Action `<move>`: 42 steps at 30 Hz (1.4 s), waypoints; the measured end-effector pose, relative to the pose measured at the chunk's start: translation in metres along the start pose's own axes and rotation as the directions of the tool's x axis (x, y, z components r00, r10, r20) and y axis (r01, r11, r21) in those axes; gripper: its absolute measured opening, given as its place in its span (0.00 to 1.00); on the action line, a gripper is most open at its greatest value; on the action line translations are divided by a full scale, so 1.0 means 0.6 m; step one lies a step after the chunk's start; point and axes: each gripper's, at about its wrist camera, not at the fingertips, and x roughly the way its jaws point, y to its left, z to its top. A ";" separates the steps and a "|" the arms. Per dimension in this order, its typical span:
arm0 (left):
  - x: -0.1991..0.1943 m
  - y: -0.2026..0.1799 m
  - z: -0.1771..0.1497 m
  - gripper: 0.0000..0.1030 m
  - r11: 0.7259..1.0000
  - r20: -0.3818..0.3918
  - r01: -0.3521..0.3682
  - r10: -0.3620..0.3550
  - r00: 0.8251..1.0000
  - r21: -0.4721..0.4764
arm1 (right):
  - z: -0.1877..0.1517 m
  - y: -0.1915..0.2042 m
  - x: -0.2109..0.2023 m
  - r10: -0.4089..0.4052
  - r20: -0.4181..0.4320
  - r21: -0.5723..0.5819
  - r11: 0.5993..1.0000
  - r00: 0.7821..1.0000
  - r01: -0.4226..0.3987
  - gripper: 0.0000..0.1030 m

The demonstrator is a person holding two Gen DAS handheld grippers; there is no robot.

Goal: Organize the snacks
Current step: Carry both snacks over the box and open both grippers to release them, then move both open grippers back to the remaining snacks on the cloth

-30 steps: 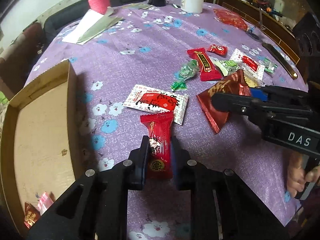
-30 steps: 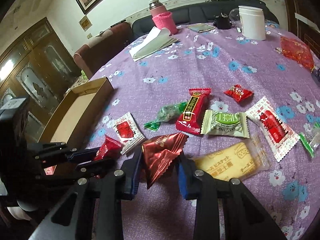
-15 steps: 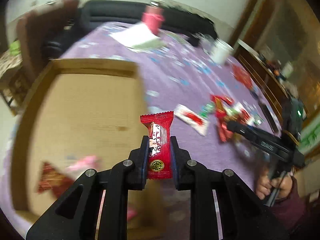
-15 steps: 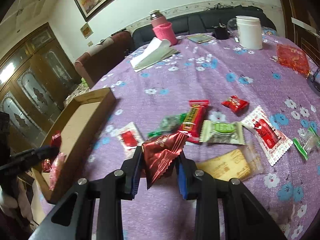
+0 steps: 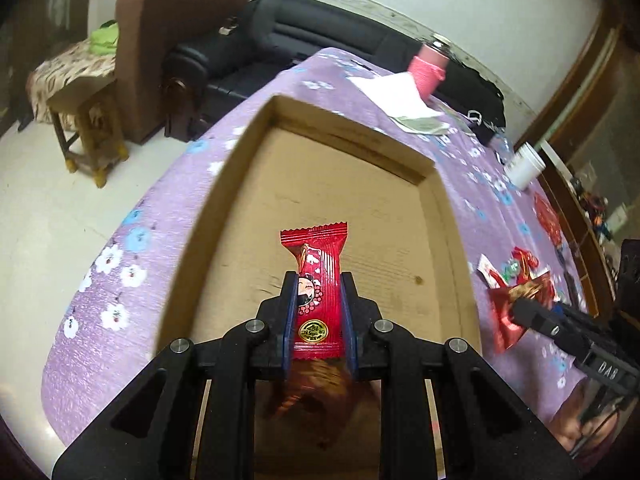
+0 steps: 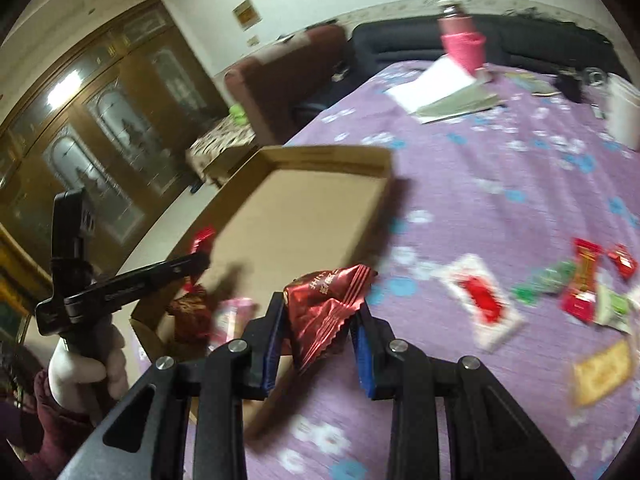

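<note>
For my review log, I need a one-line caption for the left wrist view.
Left claw shut on a red snack bar above the cardboard box, with the right claw carrying a dark-red packet alongside.

Long red foil-wrapped snack bar: crimped ends, cartoon figure and gold round seal on its face; upright, lengthwise toward 12 o'clock, raised above the tray floor.

Dark red crinkled foil snack packet: zigzag edges, pale lettering; tilted, off the cloth, just beside the tray's 5 o'clock corner in the right wrist view.

Shallow brown cardboard tray: open-topped, on the purple flowered cloth; a dark red packet and a pink one, both blurred, at its near end.

Loose snacks, on the cloth at 3 o'clock of the tray: white sachet with red print, red bar, small red packet, green twist-wrapped sweet, yellow biscuit pack.
</note>
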 end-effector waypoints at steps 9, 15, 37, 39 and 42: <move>-0.022 0.041 -0.008 0.18 0.994 0.002 0.080 -0.080 0.997 -0.079 | 0.018 0.064 0.112 0.011 -0.122 -0.054 0.998 0.993 -0.018 0.35; -0.042 0.046 -0.016 0.18 0.983 -0.011 0.120 -0.122 0.992 -0.137 | 0.018 0.064 0.119 -0.002 -0.108 -0.045 0.999 0.994 -0.002 0.37; -0.034 -0.218 -0.086 0.32 0.932 -0.171 0.357 -0.344 0.923 0.053 | -0.098 -0.309 -0.186 -0.248 0.046 0.372 0.903 0.968 0.213 0.57; -0.021 -0.243 -0.094 0.32 0.931 -0.201 0.359 -0.339 0.919 0.073 | -0.109 -0.322 -0.180 -0.249 0.024 0.387 0.895 0.968 0.220 0.57; 0.001 -0.280 -0.102 0.32 0.934 -0.240 0.343 -0.311 0.919 0.103 | -0.118 -0.330 -0.166 -0.239 0.006 0.403 0.889 0.971 0.217 0.58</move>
